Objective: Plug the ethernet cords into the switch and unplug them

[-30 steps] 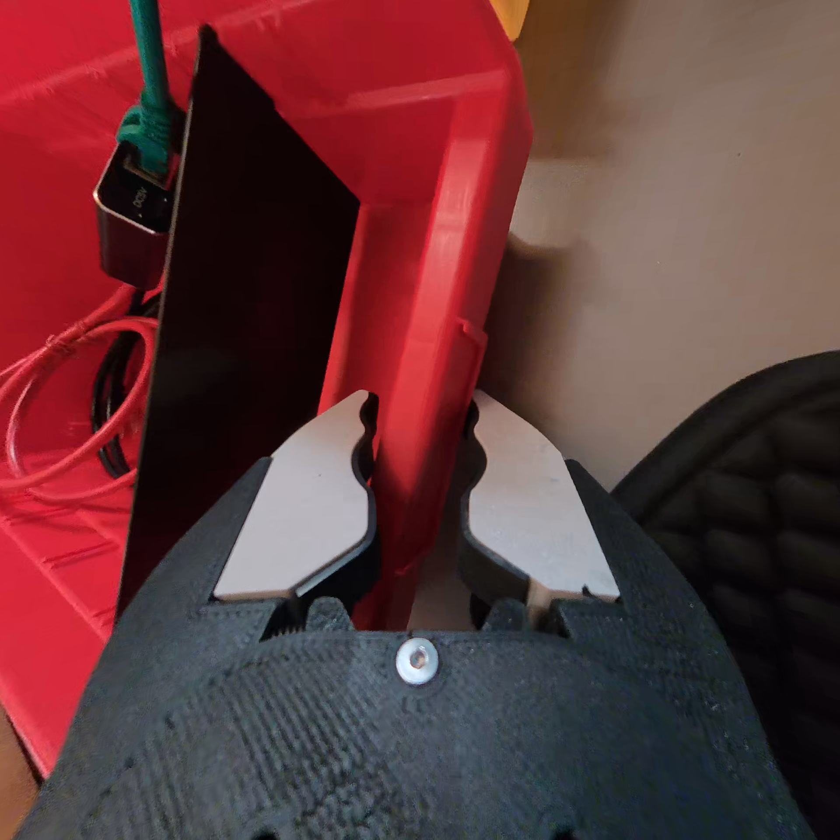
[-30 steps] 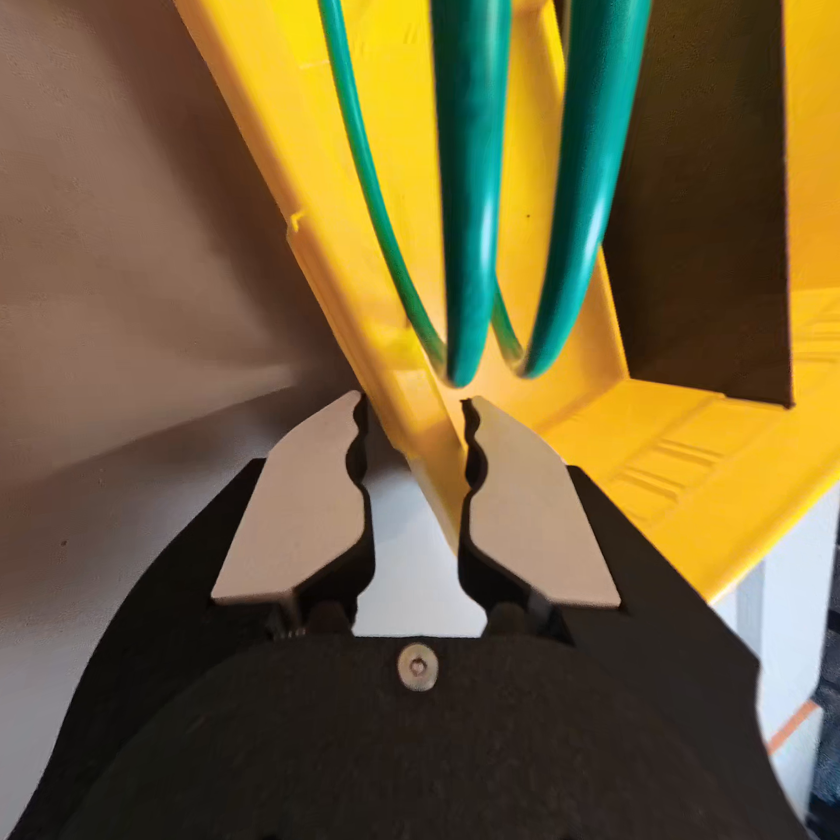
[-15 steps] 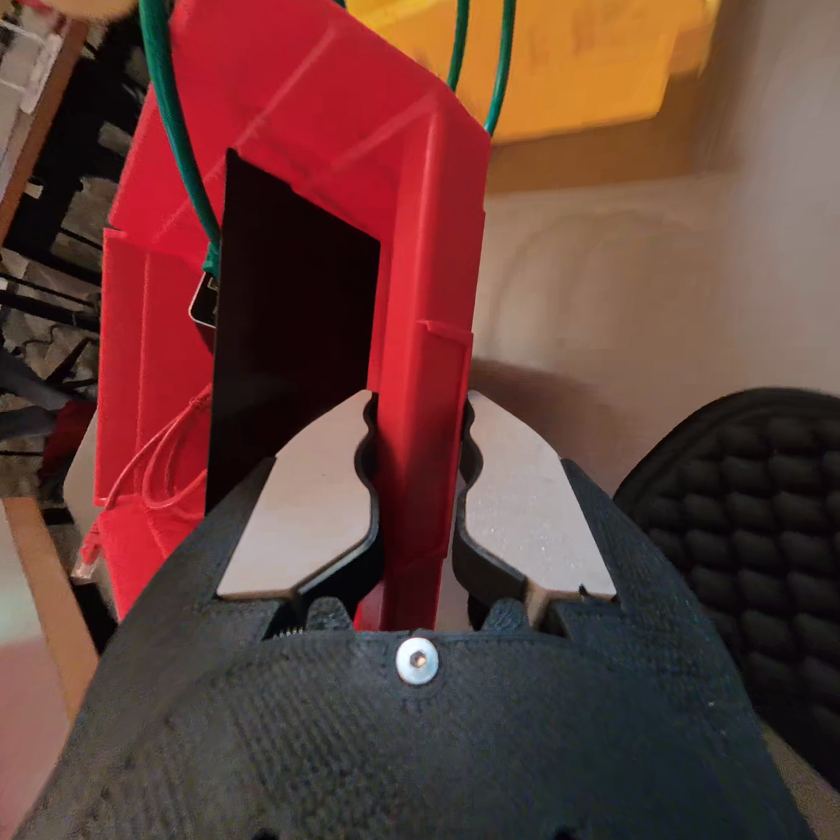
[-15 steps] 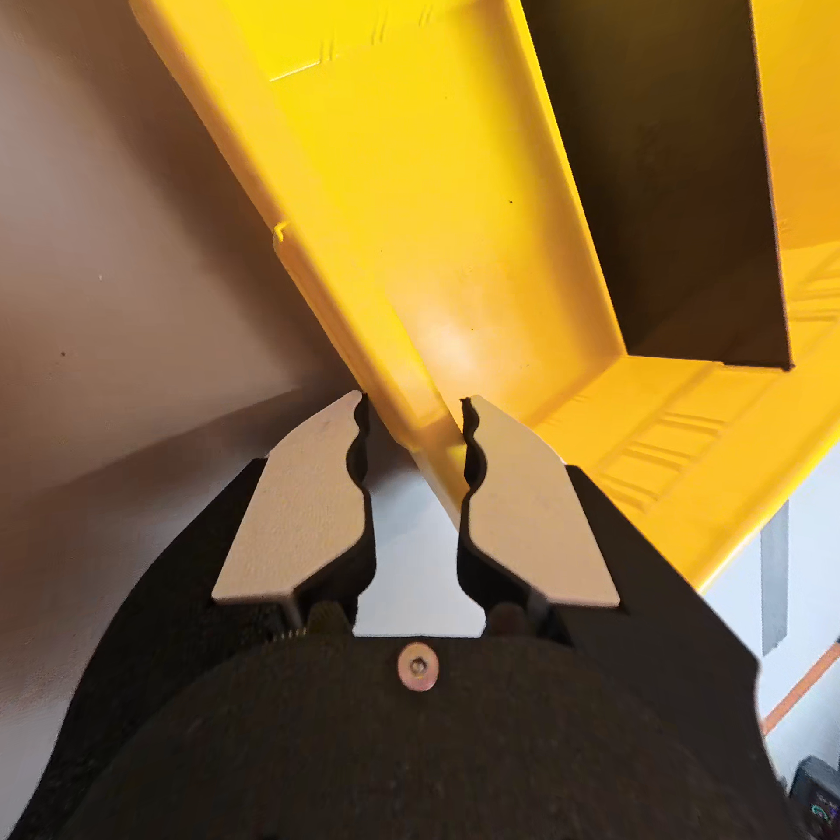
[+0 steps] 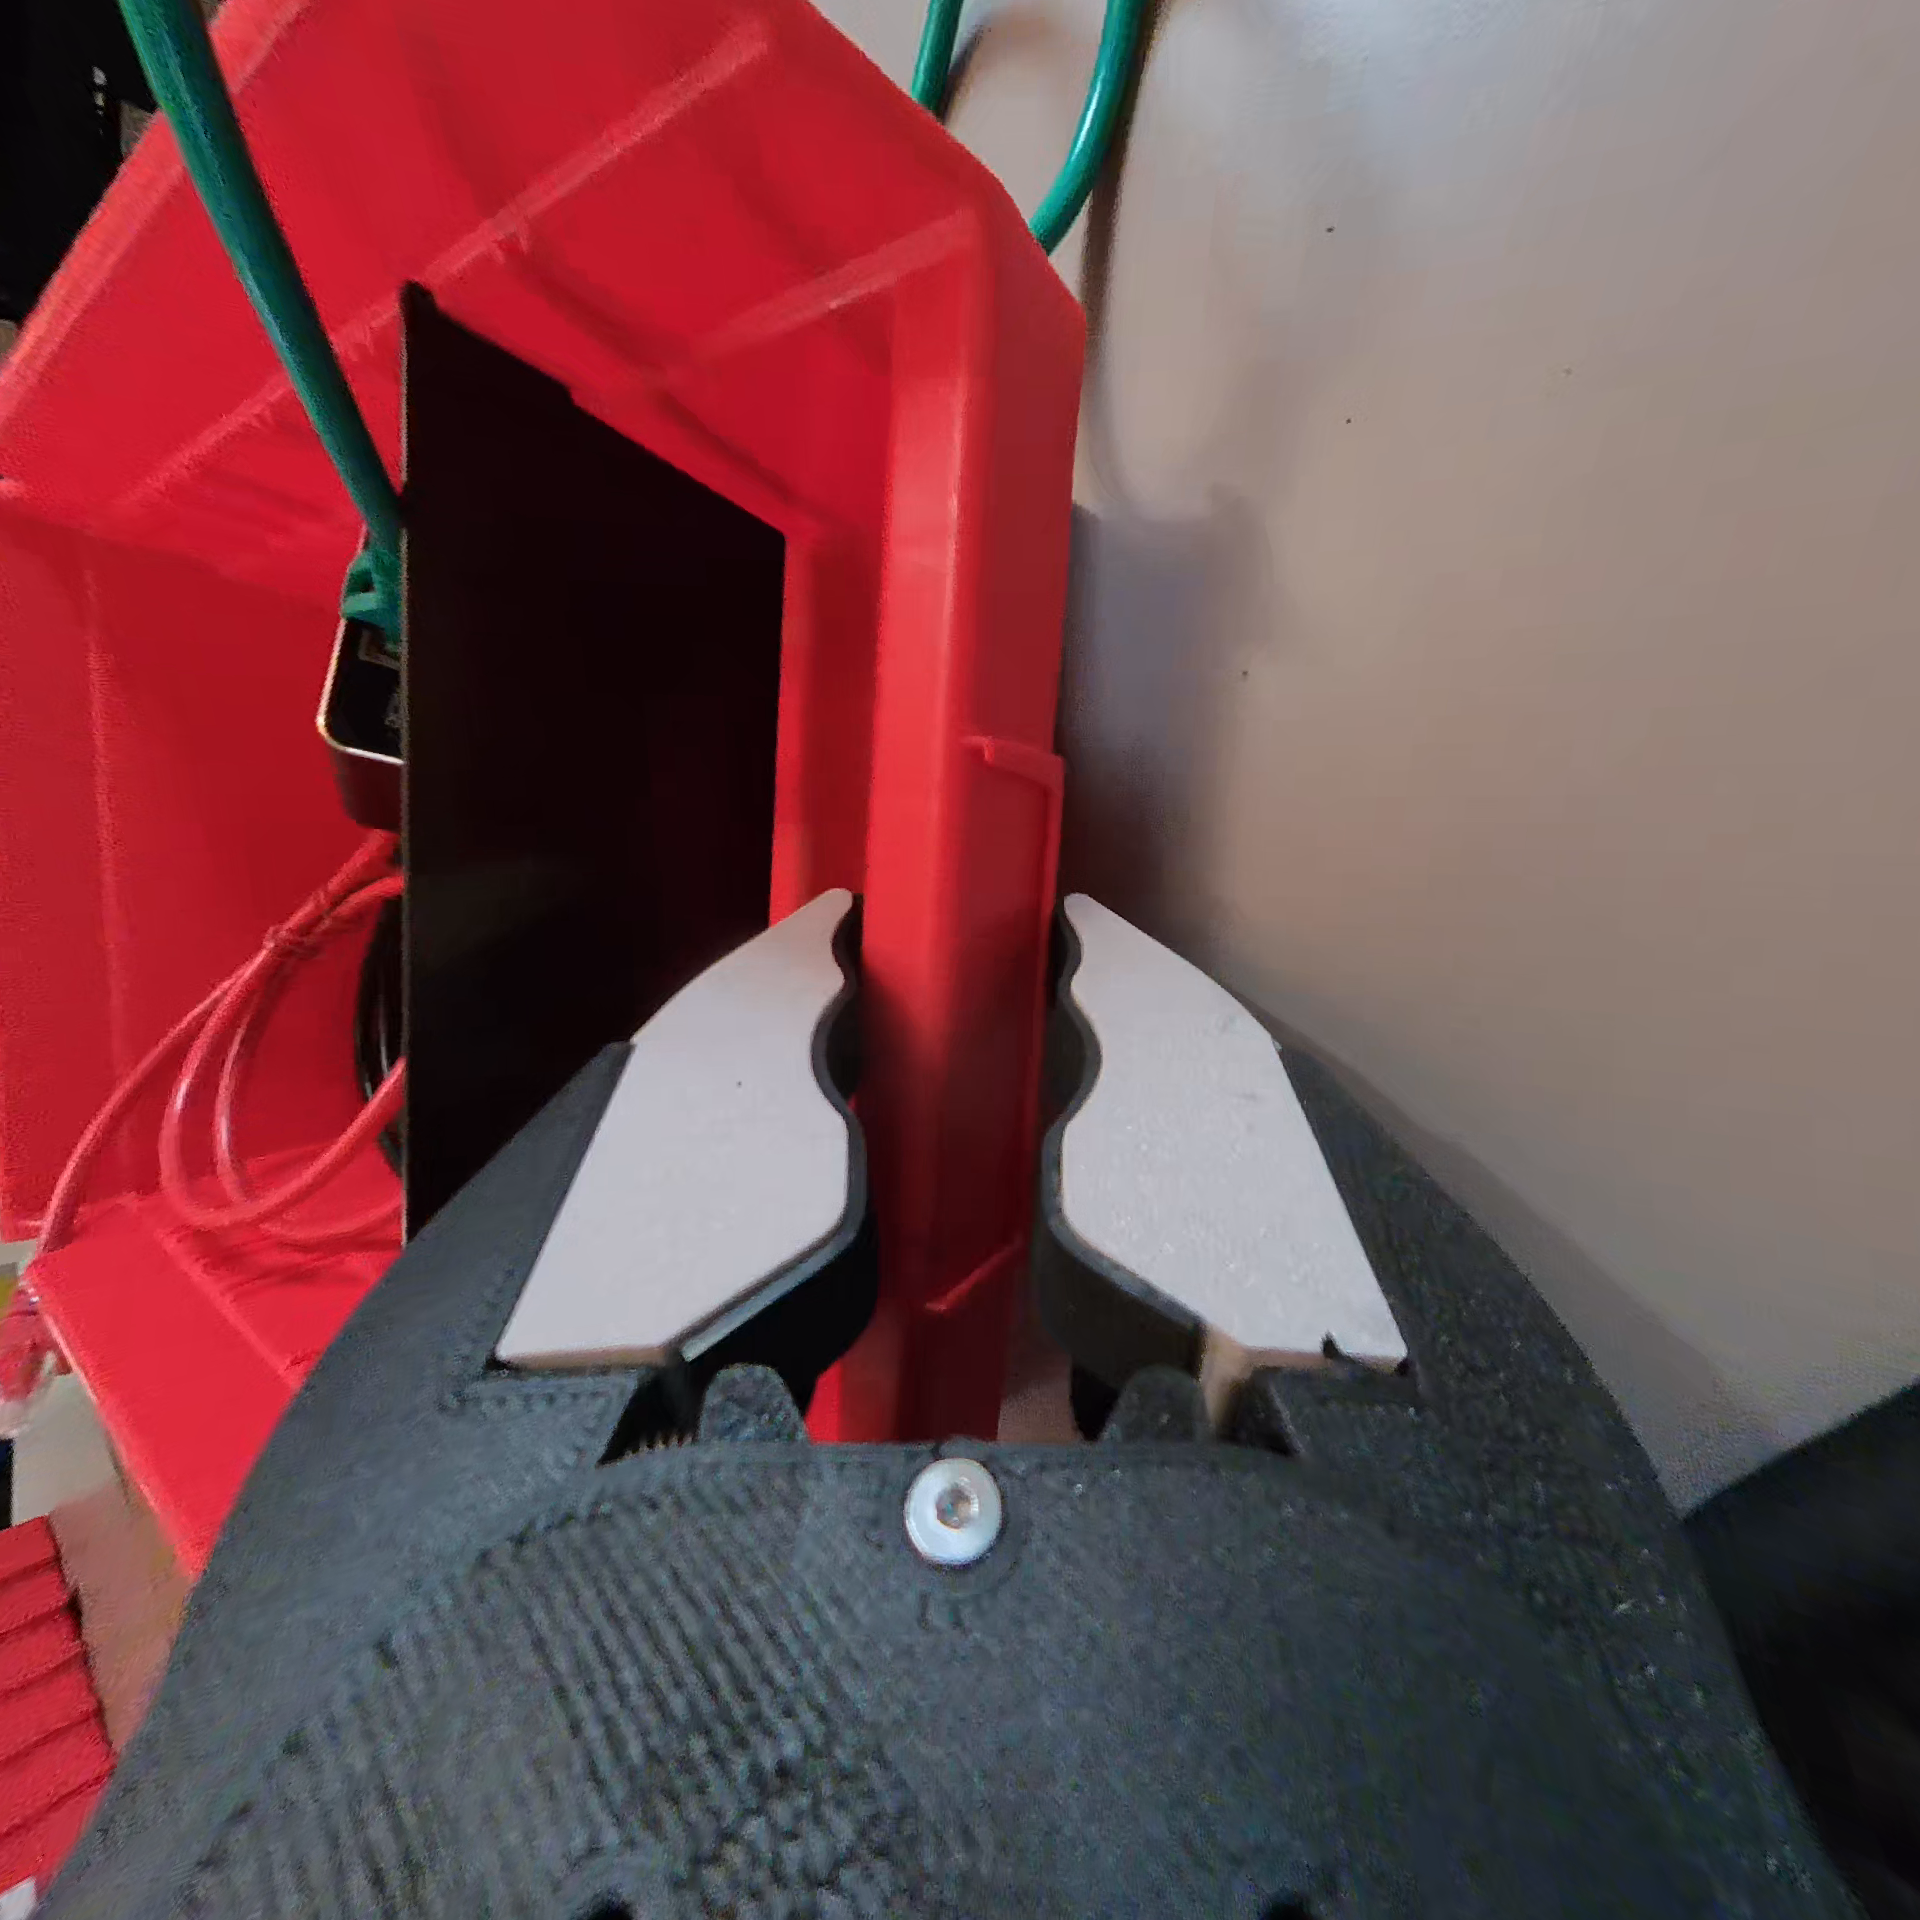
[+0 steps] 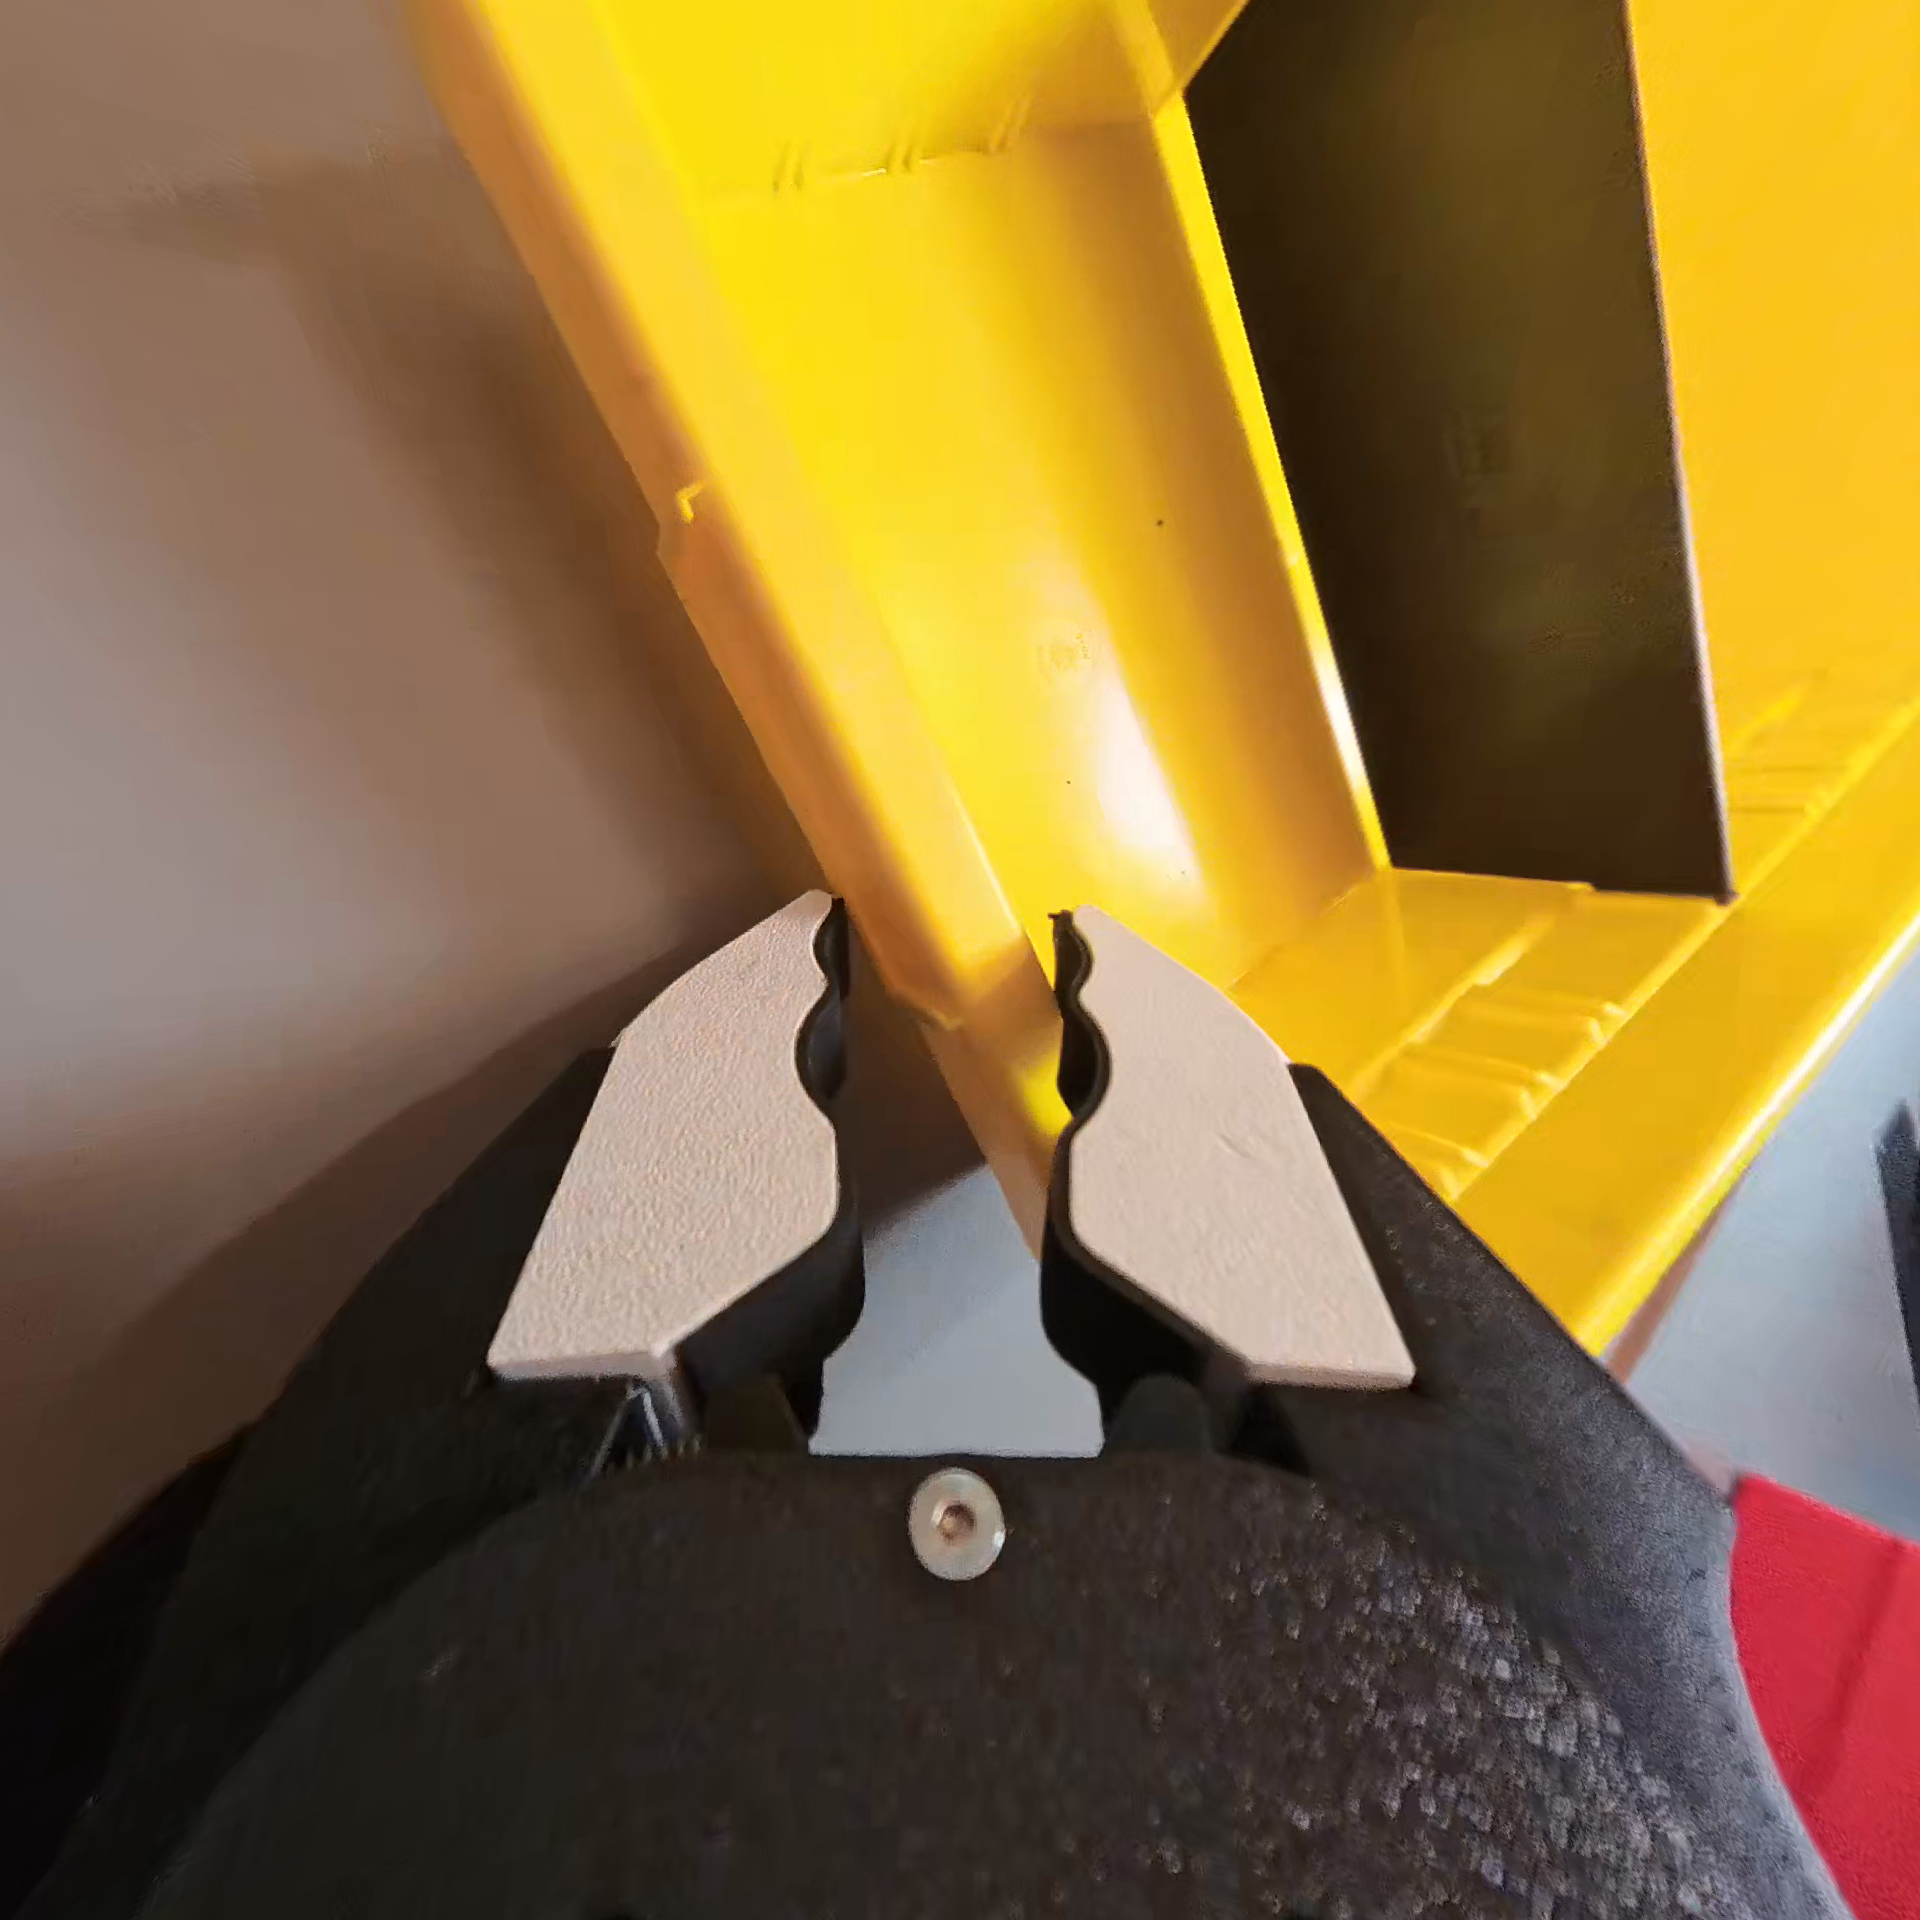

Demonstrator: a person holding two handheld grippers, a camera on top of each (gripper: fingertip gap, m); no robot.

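My left gripper [image 5: 956,935] is shut on the side wall of a red plastic bin [image 5: 966,644] and holds it tilted. Inside the bin a black divider panel [image 5: 582,790] stands upright. Behind it a small dark switch [image 5: 364,707] hangs on a green ethernet cord [image 5: 260,260] plugged into its top. A red cord [image 5: 218,1081] is coiled in the bin. My right gripper [image 6: 951,925] is shut on the side wall of a yellow plastic bin [image 6: 935,582]. That bin holds only a dark divider panel [image 6: 1455,468].
A beige wall [image 5: 1507,520] stands close behind both bins. A loop of green cord [image 5: 1081,156] hangs beyond the red bin's far corner. A clear cord plug [image 5: 26,1361] lies at the far left. A black padded object [image 5: 1849,1621] sits at the lower right. Spacing between my two grippers at the tips: around 45 cm.
The green cord loops that hung in the yellow bin one second ago are gone from it. The red bin has swung and tilted in my left gripper. Both grips have held.
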